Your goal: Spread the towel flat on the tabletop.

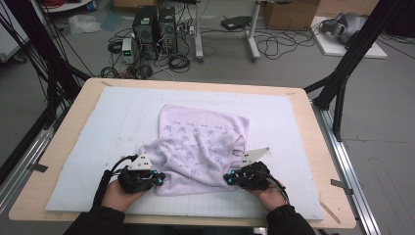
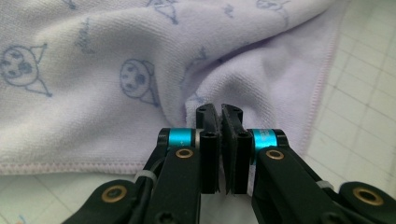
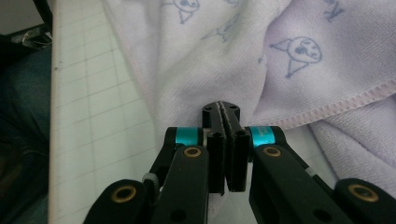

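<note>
Two grips are set: left gripper [image 1: 157,179] and right gripper [image 1: 228,179] each pinch the near corners of the lilac towel [image 1: 200,147], rumpled mid-mat; next, probably lift and spread it evenly

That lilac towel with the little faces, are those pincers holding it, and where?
Yes: left gripper and right gripper each pinch the towel at its near edge.

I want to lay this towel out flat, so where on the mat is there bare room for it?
The white mat lies bare left of the towel, out to its left edge, also right of the towel and in a strip along the far edge. It is crowded at the near edge, where the left gripper and right gripper sit shut at the towel's near corners.
</note>
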A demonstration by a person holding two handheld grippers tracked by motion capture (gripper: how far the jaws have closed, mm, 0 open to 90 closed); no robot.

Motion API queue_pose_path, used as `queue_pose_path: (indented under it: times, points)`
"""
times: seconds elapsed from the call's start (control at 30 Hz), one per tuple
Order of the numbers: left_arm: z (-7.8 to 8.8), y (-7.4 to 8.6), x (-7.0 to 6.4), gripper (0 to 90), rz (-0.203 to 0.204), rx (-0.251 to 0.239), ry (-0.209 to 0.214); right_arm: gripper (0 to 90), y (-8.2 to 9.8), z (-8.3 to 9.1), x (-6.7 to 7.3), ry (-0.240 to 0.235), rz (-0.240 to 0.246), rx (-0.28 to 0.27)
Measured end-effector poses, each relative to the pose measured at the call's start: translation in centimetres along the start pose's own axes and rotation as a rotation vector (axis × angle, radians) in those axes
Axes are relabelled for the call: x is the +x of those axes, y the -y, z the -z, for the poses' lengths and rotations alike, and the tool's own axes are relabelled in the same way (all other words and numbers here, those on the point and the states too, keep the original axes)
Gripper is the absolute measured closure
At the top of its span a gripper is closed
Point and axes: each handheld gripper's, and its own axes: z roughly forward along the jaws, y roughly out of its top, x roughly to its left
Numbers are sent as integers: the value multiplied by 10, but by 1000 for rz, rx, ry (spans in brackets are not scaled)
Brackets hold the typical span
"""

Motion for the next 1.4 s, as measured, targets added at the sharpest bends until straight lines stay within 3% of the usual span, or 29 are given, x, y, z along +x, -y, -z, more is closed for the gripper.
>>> queue_pose_path:
  times: [0.2,0.27,0.33,0.4,0.43,0.5,0.57,0.7,0.8,0.87,0.93,0.97,1.03,1.23,1.33,1.4]
  points:
    - [16,5,-3,858,1,-17,-22,893,4,11,12,-29,2,-15]
    - [23,10,-1,858,10,-21,-40,883,4,14,14,-20,21,-24]
    - [31,14,3,848,23,-22,-70,806,2,17,10,14,22,-41]
    - [36,16,7,818,53,-56,-81,801,2,16,9,28,34,-42]
    - [37,15,7,701,59,-73,-85,799,0,13,4,54,48,-44]
    - [35,11,6,677,47,-108,-53,788,-1,11,2,58,46,-34]
    - [31,6,4,613,30,-105,-60,737,-4,6,-4,71,65,-54]
    - [19,2,6,584,31,-93,-37,676,-8,1,-9,57,50,-78]
    - [7,3,10,616,33,-35,-27,661,-9,-8,-12,46,42,-52]
    - [1,6,11,706,26,5,-16,703,-10,-18,-13,57,51,0]
    - [1,8,11,799,26,-3,-5,776,-11,-22,-11,53,55,15]
    - [1,9,12,817,30,0,-2,874,-11,-21,-11,42,55,19]
    - [4,9,11,834,26,-3,-5,880,-11,-21,-10,36,35,24]
    - [16,16,14,846,35,-4,-20,889,-4,4,-6,22,15,15]
    - [23,18,15,848,39,-18,-35,900,0,15,-3,42,23,0]
    - [25,19,16,847,49,-29,-38,900,9,33,-3,72,5,-23]
